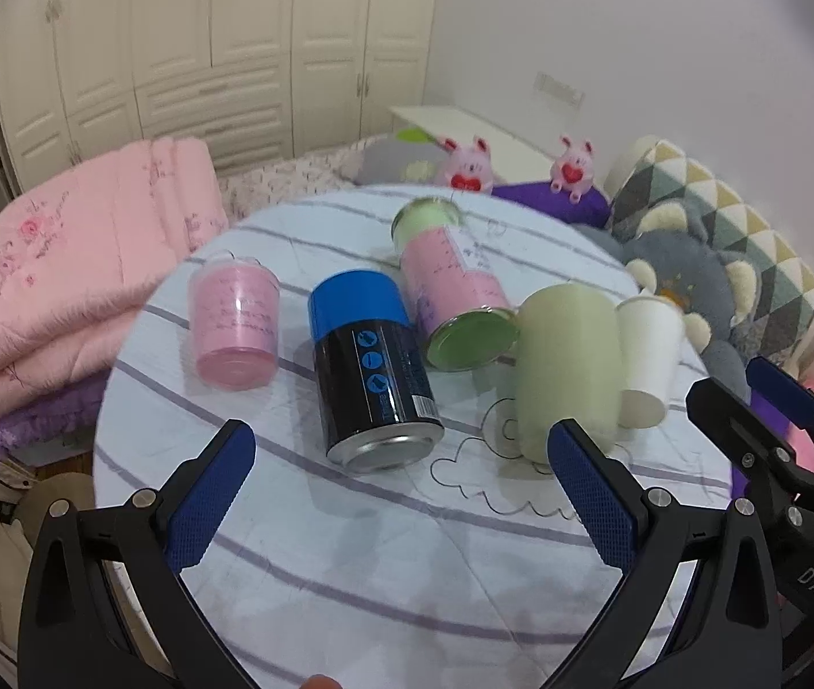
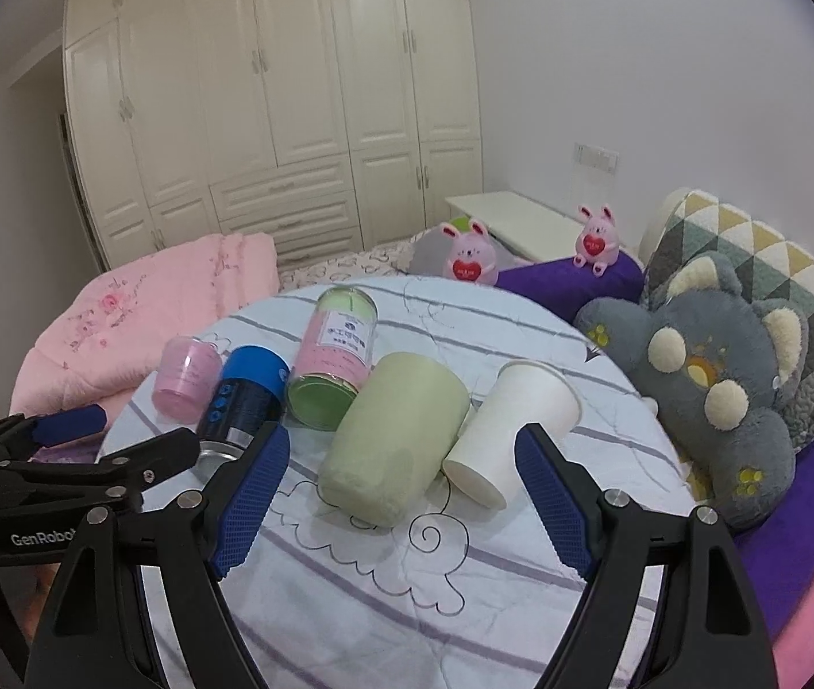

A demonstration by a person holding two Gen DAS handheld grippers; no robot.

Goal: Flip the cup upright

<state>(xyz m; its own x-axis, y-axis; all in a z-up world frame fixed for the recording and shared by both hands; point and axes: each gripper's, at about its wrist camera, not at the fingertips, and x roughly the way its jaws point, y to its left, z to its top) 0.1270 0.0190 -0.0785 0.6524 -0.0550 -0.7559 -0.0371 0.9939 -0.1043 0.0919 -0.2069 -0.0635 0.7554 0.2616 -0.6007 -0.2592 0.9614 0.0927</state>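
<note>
Cups lie ahead of both your tongs. Your right gripper (image 2: pixel 401 494) hangs with jaws wide apart, holding nothing; the green cup (image 2: pixel 392 436) lies on its side just beyond the gap, and the white paper cup (image 2: pixel 513 430) lies tipped beside it, toward the right finger. Your left gripper (image 1: pixel 401 494) is likewise spread and empty, with the blue-capped black can (image 1: pixel 375 370) lying just past it on the striped tablecloth (image 1: pixel 378 574).
</note>
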